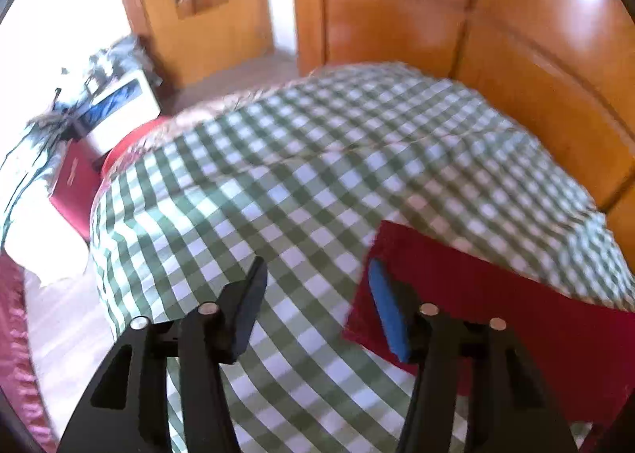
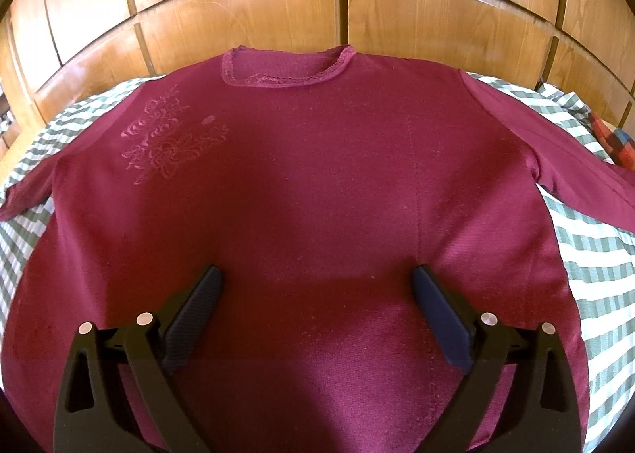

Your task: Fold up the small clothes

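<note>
**Both claws apart above a maroon top spread on the checked bed**

The right gripper hung over the lower middle of the maroon long-sleeved top, its jaws wide apart with nothing between them; whether the tips touched the cloth could not be told. The top lay flat, front side up and neck opening toward the far edge of the bed, a pale embroidered motif on the chest at the picture's left. Its sleeves ran out toward both side edges of the green-and-white checked cover. Wooden panelling stood behind the far edge.

The left gripper had its jaws apart too, holding nothing. One finger stood over the edge of the maroon cloth; the other was above bare checked cover. That view was blurred. Beyond the cover's far-left corner sat a white box and a red box.
</note>
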